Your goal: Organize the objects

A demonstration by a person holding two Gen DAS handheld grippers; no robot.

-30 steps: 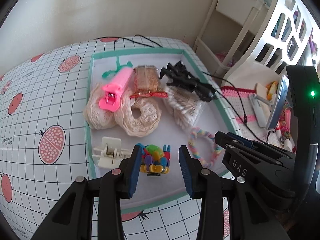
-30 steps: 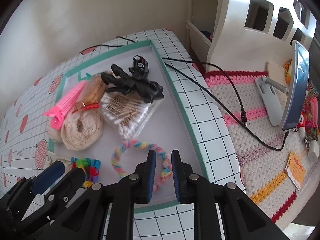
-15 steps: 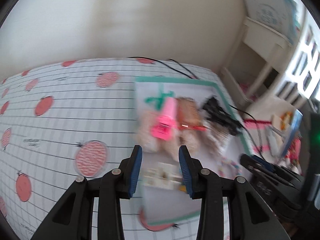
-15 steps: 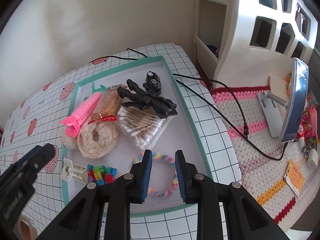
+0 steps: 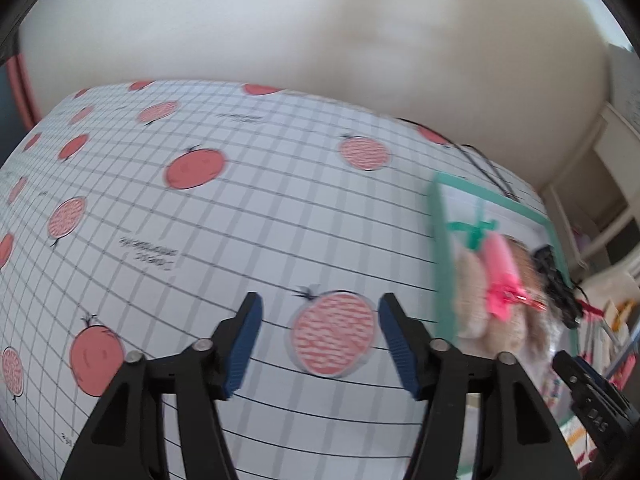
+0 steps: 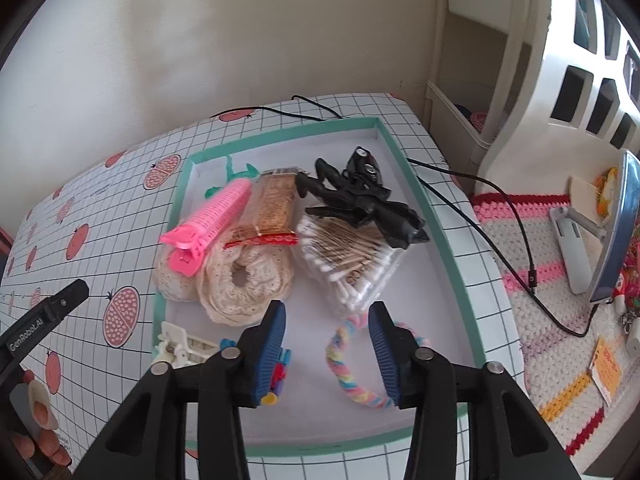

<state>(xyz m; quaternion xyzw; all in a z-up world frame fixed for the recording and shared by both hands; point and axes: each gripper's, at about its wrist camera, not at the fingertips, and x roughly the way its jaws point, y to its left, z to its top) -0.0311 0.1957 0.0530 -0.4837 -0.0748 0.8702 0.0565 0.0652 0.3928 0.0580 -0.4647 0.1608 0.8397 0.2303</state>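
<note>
A shallow white tray with a teal rim (image 6: 448, 248) holds a pink hair roller clip (image 6: 216, 220), cream lace scrunchies (image 6: 244, 280), a snack pack (image 6: 274, 204), a bag of cotton swabs (image 6: 352, 252), black clips (image 6: 360, 196), a white clip (image 6: 180, 346), a multicoloured clip (image 6: 280, 372) and a pastel braided hair tie (image 6: 356, 364). My right gripper (image 6: 327, 354) hangs open over the tray's near part, with nothing between its fingers. My left gripper (image 5: 320, 340) stands open over the bare tablecloth, left of the tray (image 5: 440, 264). The left view is blurred.
The table wears a gridded cloth with red fruit prints (image 5: 192, 168). A black cable (image 6: 500, 240) runs off the table's right side onto a crocheted mat (image 6: 560, 360) with a phone stand (image 6: 612, 224). A white shelf unit (image 6: 560, 60) stands at the back right.
My left gripper has swung left, away from the tray and out over the tablecloth, and opened wider. My right gripper has opened and drawn back a little above the tray.
</note>
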